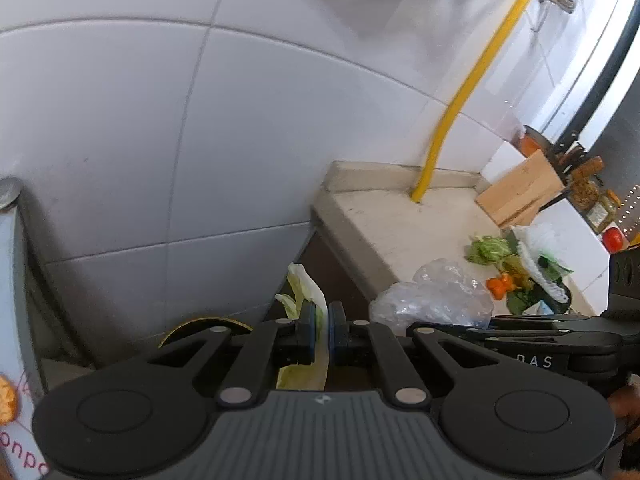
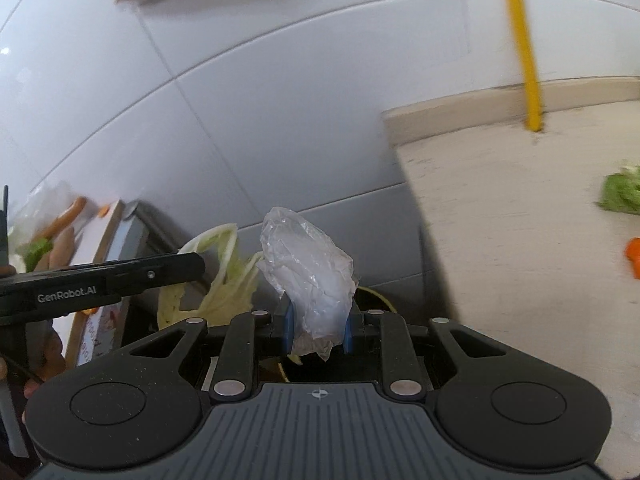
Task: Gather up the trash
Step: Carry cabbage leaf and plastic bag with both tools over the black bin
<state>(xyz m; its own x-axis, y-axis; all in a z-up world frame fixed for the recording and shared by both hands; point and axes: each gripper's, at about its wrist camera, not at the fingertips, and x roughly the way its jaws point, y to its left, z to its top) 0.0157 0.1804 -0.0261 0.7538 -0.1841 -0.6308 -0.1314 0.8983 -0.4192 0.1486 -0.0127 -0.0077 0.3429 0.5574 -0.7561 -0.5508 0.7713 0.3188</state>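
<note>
Left wrist view shows my left gripper (image 1: 319, 334) with its jaws pinched nearly together on a pale green cabbage leaf (image 1: 308, 296); the leaf sticks up above the pads and hangs down below them. Beyond the jaws stands a white tiled wall (image 1: 160, 120), and below and to the left of them I see a curved yellow-edged dark rim (image 1: 208, 325), though I cannot tell what it belongs to. To the right of the jaws my right gripper (image 1: 490, 320) comes in from the side, holding a crumpled clear plastic bag (image 1: 432, 300). Past it lies a beige counter (image 1: 400, 224) with green and orange vegetable scraps (image 1: 504, 268), and a yellow pipe (image 1: 460, 100) rises from the counter's back edge. In the right wrist view, my right gripper (image 2: 317, 332) has its jaws partly closed on the plastic bag (image 2: 308, 272), which bulges above the blue pads. Left of these jaws the left gripper (image 2: 200, 266) holds the cabbage leaf (image 2: 224, 276), just beside the bag. The counter (image 2: 520, 240) spreads to the right of the jaws.
</note>
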